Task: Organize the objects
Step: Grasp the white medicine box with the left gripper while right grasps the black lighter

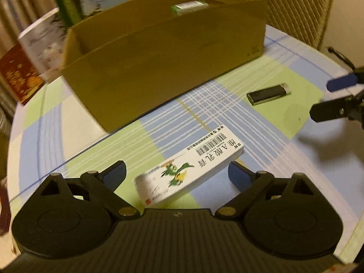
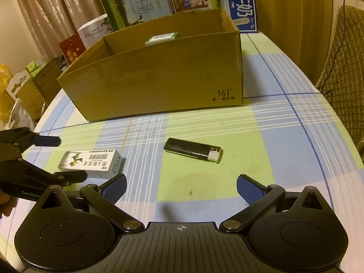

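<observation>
A white medicine box with a green bird print (image 1: 188, 170) lies on the checked tablecloth, between the open fingers of my left gripper (image 1: 177, 173); the fingers are apart from its sides. It also shows in the right wrist view (image 2: 91, 163). A black lighter with a silver cap (image 2: 193, 150) lies in front of my right gripper (image 2: 180, 187), which is open and empty. The lighter also shows in the left wrist view (image 1: 269, 95). An open cardboard box (image 2: 159, 77) stands behind, with a small green-and-white box (image 2: 161, 38) inside.
Milk cartons and gift boxes (image 2: 136, 4) stand behind the cardboard box. A quilted chair back (image 2: 341, 68) is at the right. The round table's edge (image 2: 336, 150) curves close on the right. More cartons (image 2: 29, 84) sit off the table at the left.
</observation>
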`<action>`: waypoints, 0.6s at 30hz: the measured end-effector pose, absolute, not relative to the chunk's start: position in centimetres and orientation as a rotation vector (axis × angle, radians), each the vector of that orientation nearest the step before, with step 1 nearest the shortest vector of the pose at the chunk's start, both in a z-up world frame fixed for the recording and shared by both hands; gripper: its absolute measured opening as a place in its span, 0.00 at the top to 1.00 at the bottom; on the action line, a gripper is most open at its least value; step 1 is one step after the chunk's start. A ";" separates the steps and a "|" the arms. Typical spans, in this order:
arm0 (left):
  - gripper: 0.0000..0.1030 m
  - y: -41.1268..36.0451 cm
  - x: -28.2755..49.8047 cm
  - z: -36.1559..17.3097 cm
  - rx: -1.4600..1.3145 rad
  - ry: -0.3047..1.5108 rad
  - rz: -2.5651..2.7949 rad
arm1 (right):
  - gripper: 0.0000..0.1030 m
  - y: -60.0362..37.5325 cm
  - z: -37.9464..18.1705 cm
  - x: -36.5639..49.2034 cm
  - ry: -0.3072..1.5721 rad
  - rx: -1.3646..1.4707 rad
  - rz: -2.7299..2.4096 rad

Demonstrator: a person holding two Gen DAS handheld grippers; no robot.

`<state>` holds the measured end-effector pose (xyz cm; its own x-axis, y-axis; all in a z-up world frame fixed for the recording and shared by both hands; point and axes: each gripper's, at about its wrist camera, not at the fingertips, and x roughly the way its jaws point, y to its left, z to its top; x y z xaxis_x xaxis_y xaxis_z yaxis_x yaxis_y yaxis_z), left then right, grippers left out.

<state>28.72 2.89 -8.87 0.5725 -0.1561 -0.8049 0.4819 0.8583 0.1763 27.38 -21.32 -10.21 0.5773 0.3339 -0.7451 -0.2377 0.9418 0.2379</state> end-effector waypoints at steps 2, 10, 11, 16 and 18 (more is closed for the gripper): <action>0.10 2.6 29.5 -9.6 0.423 0.900 -0.417 | 0.02 -21.3 -10.6 27.7 0.900 0.115 0.334; 0.29 2.1 31.0 -11.3 0.418 0.959 -0.483 | 0.02 -20.9 -11.6 29.0 0.906 0.113 0.325; 0.31 2.3 31.2 -11.3 0.388 0.970 -0.454 | 0.02 -20.7 -11.7 29.1 0.905 0.103 0.327; 0.45 3.7 31.5 -11.2 0.170 1.021 -0.254 | 0.02 -19.9 -12.3 29.9 0.888 0.078 0.320; 0.61 4.4 31.2 -11.0 0.079 1.025 -0.201 | 0.02 -19.6 -12.6 30.2 0.885 0.073 0.313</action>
